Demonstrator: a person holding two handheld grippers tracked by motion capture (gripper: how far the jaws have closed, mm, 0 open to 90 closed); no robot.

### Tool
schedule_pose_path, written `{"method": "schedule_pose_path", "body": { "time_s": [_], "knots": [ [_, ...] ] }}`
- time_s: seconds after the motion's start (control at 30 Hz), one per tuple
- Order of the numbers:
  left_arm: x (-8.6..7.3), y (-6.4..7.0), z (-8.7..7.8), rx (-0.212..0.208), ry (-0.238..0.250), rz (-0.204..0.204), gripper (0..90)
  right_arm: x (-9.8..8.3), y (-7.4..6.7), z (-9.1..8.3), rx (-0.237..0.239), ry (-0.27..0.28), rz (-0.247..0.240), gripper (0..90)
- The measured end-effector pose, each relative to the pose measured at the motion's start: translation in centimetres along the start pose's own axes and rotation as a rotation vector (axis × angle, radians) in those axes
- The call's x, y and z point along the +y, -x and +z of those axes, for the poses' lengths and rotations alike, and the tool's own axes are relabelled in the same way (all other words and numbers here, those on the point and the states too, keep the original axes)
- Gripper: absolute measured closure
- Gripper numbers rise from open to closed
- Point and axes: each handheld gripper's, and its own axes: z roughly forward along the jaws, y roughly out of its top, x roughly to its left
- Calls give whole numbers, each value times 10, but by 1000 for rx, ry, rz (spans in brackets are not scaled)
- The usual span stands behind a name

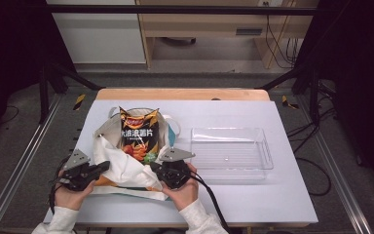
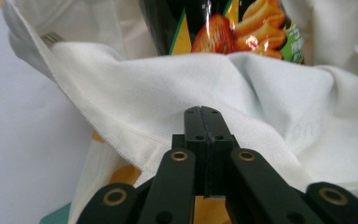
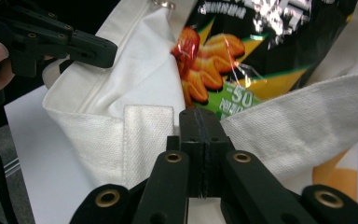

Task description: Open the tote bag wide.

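- Chip bag (image 1: pixel 138 135) stands inside the mouth of the white tote bag (image 1: pixel 121 168), just left of the clear tray (image 1: pixel 265 156).
- Judged light, crinkly and slick, with fragile contents; best pinched at its top seam, not squeezed across the middle.
- Tote cloth is soft and floppy, so hold it at the hemmed rim.
- Left gripper (image 2: pixel 204 114): jaws together at the tote's near fold, nothing visibly clamped.
- Right gripper (image 3: pixel 199 116): jaws together at the tote's rim beside the strap.

We note a white tote bag (image 1: pixel 121 165) with orange and teal print; a chip bag (image 1: pixel 138 134) — black, with orange chips, green patch; a clear tray (image 1: pixel 268 156); a white bench (image 1: pixel 253 195).
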Motion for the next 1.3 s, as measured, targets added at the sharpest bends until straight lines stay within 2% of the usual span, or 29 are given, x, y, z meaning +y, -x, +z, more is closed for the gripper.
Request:
{"method": "schedule_pose_path", "body": {
  "time_s": [0.23, 0.33, 0.47, 0.57, 0.6, 0.63, 0.67, 0.77, 0.87, 0.9, 0.93, 0.97, 1.0, 1.03, 1.07, 1.17, 1.3],
  "knots": [
    [-9, 4, 10, 8, -64, 28, 900, -19, 4, 7, -15, -27, 14, 900],
    [-11, 5, 11, 9, -70, 29, 900, -22, 4, 9, -15, -32, 22, 900],
    [-12, 4, 11, 6, -81, 32, 900, -27, 2, 12, -28, -39, 8, 900],
    [-4, 5, 6, -2, -24, 18, 900, -32, 2, 13, -26, -41, 17, 900],
    [-4, 5, 6, -2, -24, 18, 900, -34, 2, 14, -21, -39, 20, 900],
    [6, 4, 1, 4, 21, 19, 900, -34, 2, 14, -21, -41, 24, 900],
    [6, 4, 1, 4, 21, 19, 900, -35, 2, 14, -21, -45, 21, 900],
    [23, 1, 3, 21, 74, 13, 900, -36, 0, 15, -26, -51, 16, 900],
    [28, -3, 10, 16, 74, -8, 900, -37, 0, 16, -26, -59, 13, 900],
    [30, -7, 17, 33, 55, -6, 900, -37, 0, 16, -25, -64, 14, 900],
    [30, -7, 17, 33, 55, -6, 900, -37, 0, 16, -25, -64, 14, 900],
    [27, -10, 24, 38, 34, -20, 900, -38, 0, 16, -25, -64, 16, 900],
    [27, -10, 24, 38, 34, -20, 900, -38, 0, 16, -25, -64, 16, 900],
    [22, -13, 27, 27, 9, -17, 900, -40, 1, 16, -17, -63, 25, 900],
    [22, -13, 27, 27, 9, -17, 900, -40, 2, 16, -16, -61, 26, 900],
    [12, -13, 30, 28, -51, 5, 900, -39, 2, 16, -16, -58, 18, 900],
    [6, -13, 28, 31, -74, 8, 900, -33, 2, 12, -15, -45, 16, 899]
  ]
}}
